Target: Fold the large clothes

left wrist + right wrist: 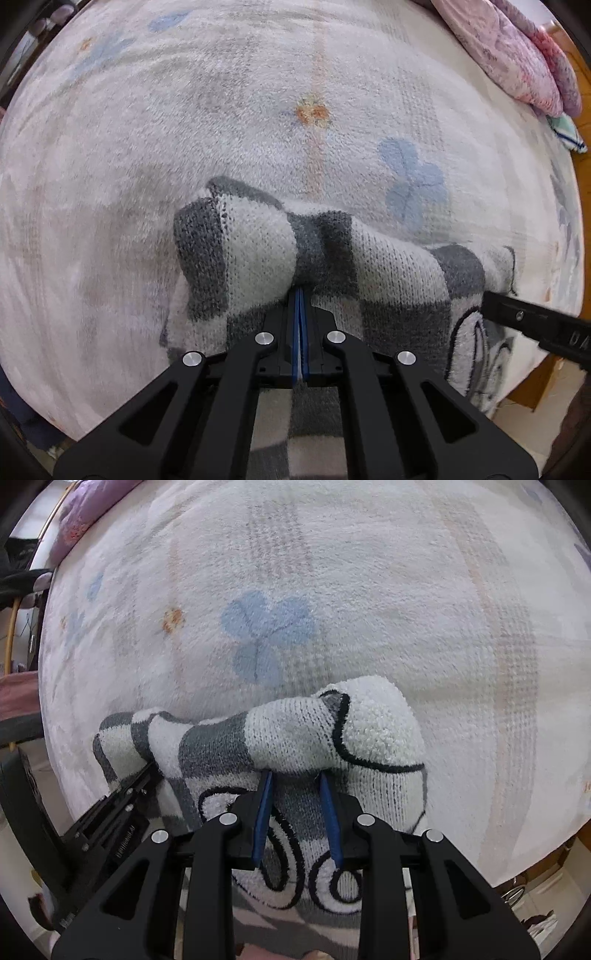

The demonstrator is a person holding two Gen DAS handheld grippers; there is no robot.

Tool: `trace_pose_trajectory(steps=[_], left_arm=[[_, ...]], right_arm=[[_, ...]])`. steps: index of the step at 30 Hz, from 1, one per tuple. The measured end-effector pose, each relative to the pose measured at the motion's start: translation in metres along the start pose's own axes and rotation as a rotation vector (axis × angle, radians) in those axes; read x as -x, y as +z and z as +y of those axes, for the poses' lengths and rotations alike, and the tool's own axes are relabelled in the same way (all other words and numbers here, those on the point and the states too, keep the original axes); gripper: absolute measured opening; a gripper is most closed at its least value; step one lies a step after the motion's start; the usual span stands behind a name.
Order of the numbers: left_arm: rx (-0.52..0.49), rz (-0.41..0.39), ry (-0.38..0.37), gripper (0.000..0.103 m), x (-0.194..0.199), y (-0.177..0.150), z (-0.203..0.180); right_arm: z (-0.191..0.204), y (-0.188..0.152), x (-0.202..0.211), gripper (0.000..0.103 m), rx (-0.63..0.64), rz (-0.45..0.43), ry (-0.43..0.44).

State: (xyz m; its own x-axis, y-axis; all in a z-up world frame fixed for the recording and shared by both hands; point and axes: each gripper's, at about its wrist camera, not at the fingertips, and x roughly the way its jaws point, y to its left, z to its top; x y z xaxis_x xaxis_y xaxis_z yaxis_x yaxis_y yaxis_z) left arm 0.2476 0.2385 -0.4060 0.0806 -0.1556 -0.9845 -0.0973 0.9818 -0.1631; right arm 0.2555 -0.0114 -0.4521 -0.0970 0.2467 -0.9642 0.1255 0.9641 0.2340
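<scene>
A grey-and-white checked knit sweater with black outline drawings is held up in a fold above a pale fleece blanket. My left gripper is shut on the sweater's folded edge. In the right wrist view my right gripper grips the same sweater at another point of the fold; its blue pads stand apart with thick fabric between them. The right gripper's finger shows at the right of the left wrist view. The left gripper shows at the lower left of the right wrist view.
The blanket has blue flower prints and orange spots. Pink floral pillows lie at the far right corner. A purple cushion lies at the far left in the right wrist view. The bed's edge and floor show lower right.
</scene>
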Motion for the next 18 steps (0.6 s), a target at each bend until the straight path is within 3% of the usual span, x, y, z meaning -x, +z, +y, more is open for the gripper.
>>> trace_pose_trajectory(steps=[4,11,14,16,18], left_arm=[[0.023,-0.002,-0.013,0.002,0.017,-0.027,0.004],[0.021,0.032,-0.051,0.002,0.019,-0.132,0.009],[0.031,0.050,-0.072,0.002,0.020,-0.167,0.016],[0.045,0.061,-0.083,0.002,0.022,-0.183,0.022],[0.013,0.084,-0.064,0.002,0.019,-0.194,0.022]], right_arm=[[-0.006,-0.026,0.010,0.024,-0.008,-0.009,0.003],[-0.015,-0.096,0.002,0.024,0.123,-0.011,-0.081],[-0.019,-0.124,-0.018,0.024,0.173,0.066,-0.132],[-0.030,-0.143,-0.035,0.024,0.132,0.154,-0.121],[-0.041,-0.161,-0.051,0.024,0.121,0.176,-0.104]])
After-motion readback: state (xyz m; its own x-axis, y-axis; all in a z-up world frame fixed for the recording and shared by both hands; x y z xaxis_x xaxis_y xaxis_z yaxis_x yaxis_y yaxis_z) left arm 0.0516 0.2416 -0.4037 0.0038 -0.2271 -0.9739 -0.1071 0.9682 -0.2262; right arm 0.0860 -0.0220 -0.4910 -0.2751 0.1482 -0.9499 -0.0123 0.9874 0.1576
